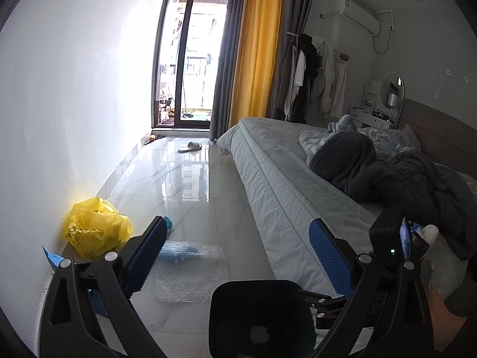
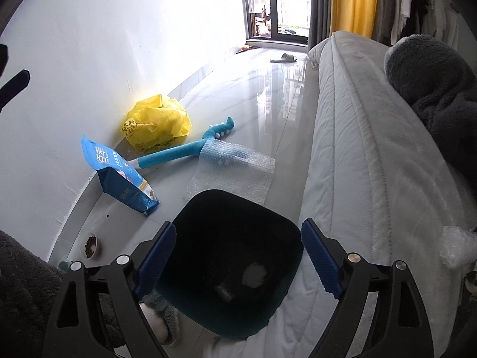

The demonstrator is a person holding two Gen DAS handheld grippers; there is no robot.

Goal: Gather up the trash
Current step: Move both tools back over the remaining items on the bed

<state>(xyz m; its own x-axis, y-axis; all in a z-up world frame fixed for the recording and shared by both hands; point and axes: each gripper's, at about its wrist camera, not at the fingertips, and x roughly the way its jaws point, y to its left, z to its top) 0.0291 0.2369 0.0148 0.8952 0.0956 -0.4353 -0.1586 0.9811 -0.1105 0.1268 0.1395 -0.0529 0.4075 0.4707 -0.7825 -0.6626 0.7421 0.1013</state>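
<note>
A dark bin (image 2: 232, 238) stands on the floor by the bed, with a white crumpled wad (image 2: 254, 274) inside; it also shows in the left wrist view (image 1: 259, 313). My right gripper (image 2: 235, 256) is open, its jaws either side of the bin's rim and above it. My left gripper (image 1: 238, 256) is open and empty above the floor. A crumpled yellow plastic bag (image 1: 95, 229) (image 2: 158, 126) lies by the wall. A sheet of bubble wrap (image 1: 190, 271) (image 2: 232, 170) lies flat on the tiles. A blue pet-food bag (image 2: 119, 173) lies near the wall.
A teal foam toy (image 2: 184, 152) lies partly under the bubble wrap. A small bowl of kibble (image 2: 89, 244) sits by the wall. The bed (image 1: 283, 179) with dark blankets fills the right side. A slipper (image 1: 190, 146) lies near the balcony door. A clear plastic wad (image 2: 459, 244) rests on the bed edge.
</note>
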